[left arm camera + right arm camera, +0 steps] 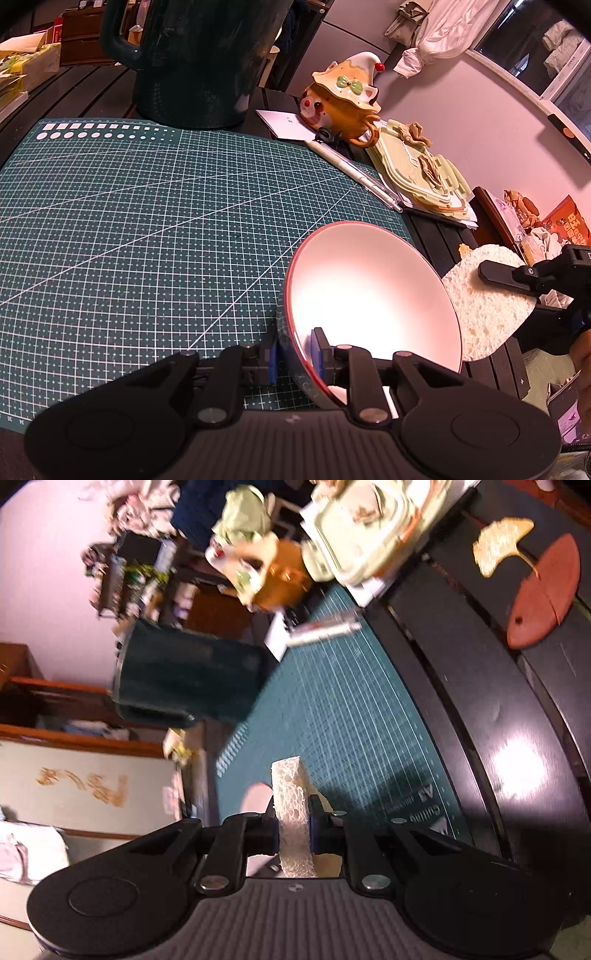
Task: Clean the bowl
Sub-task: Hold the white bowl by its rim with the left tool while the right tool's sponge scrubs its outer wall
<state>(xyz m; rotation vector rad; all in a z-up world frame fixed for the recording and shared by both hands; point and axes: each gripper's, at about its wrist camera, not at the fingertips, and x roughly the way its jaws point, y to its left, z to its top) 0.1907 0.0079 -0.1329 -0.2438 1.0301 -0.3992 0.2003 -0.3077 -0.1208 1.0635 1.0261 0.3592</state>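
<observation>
1. Left gripper (293, 356) clamped on the bowl (373, 295) rim: one blue pad inside, one outside the wall.
2. Bowl tipped up on edge, white inside facing the right side, red rim line visible, over the near right corner of the green cutting mat (147, 229).
3. Right gripper (293, 830) clenched on a pale sponge (291, 812), held edge-on between both pads.
4. From the left wrist view: sponge (487, 295) just beyond the bowl's far rim, off the mat's right edge; touching or not, cannot tell.
5. Right gripper's finger (496, 277) lying across the sponge face there.
6. Dark green jug (199, 62) standing at the mat's far edge.
7. Cat-shaped mug (340, 107) with a hat lid past the mat's far right corner, beside the jug.
8. White pen (354, 173) along the mat's right edge.
9. Stack of pale green lids (421, 170) just right of the pen, off the mat.
10. Dark table (480, 664) under the mat; red fish-shaped piece (543, 594) and yellow leaf (498, 542) on it, well apart from the mat.
11. Right wrist view motion-blurred; far detail unreadable.
</observation>
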